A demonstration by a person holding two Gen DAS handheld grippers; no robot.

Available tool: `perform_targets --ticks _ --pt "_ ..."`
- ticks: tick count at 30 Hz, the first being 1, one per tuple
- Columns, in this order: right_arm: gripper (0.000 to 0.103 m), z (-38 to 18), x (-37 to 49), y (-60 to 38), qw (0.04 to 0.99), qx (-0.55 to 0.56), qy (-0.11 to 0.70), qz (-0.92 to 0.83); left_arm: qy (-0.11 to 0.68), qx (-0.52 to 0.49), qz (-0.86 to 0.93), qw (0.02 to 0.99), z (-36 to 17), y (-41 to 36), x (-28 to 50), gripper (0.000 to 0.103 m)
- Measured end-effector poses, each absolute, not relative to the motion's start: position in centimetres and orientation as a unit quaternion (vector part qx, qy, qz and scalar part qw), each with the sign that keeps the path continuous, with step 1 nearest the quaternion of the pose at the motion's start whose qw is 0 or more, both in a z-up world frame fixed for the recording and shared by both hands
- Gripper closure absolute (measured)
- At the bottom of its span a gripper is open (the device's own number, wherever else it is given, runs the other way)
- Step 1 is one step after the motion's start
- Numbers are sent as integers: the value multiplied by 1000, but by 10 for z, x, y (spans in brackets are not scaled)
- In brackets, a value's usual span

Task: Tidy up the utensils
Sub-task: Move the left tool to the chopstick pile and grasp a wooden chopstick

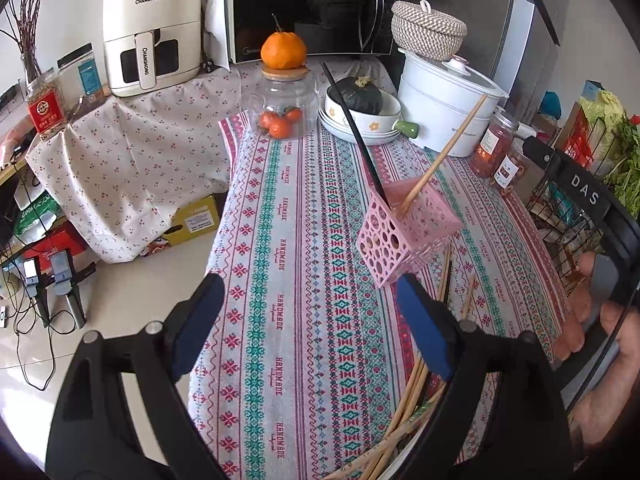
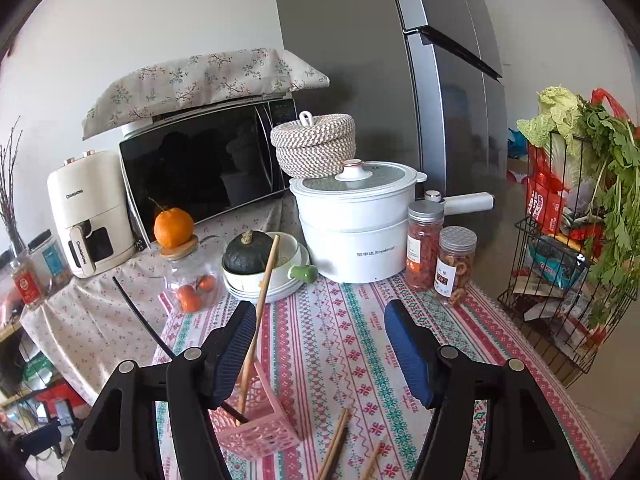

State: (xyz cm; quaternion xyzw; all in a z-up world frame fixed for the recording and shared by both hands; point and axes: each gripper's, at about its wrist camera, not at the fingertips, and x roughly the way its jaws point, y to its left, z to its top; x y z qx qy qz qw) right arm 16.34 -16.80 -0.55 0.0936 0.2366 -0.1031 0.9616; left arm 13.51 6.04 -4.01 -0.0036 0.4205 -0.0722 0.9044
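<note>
A pink perforated utensil holder (image 1: 404, 232) stands on the patterned tablecloth (image 1: 304, 280), holding one black chopstick (image 1: 352, 128) and one wooden chopstick (image 1: 448, 152). Several loose wooden chopsticks (image 1: 416, 392) lie on the cloth in front of it, partly hidden by my left gripper's right finger. My left gripper (image 1: 308, 312) is open and empty, hovering short of the holder. In the right wrist view the holder (image 2: 260, 424) sits low left, with loose chopsticks (image 2: 336, 444) beside it. My right gripper (image 2: 320, 344) is open and empty above them.
At the back stand a glass jar (image 1: 280, 108) with oranges, stacked bowls with a dark squash (image 1: 360, 112), a white pot (image 2: 352, 232), two spice jars (image 2: 440, 256), a microwave (image 2: 208, 168) and an air fryer (image 1: 152, 28). A wire basket (image 2: 568, 304) of vegetables stands right.
</note>
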Motion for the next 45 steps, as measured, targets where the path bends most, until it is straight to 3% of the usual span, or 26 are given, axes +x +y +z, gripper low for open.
perform_targets --ticks 5,19,27,30,32,36,45 --pt "17 -9 142 -194 949 90 279 -114 434 28 -81 897 -49 51 124 11" --pt "13 -56 113 -227 881 97 458 -71 522 56 -116 843 -95 32 120 10" --pt "13 -81 115 -236 846 110 519 -51 592 -14 -150 792 -128 19 133 12" --pt "13 -86 117 -239 839 115 529 -50 599 -20 -169 782 -133 9 135 40" --pt "13 -88 118 -240 837 114 533 -50 608 -29 -194 769 -138 1 136 76" --pt "13 -89 118 -241 834 115 538 -46 619 -25 -219 754 -144 -15 137 92" --pt "13 -92 116 -248 831 121 541 -48 622 16 -208 754 -152 -32 142 96"
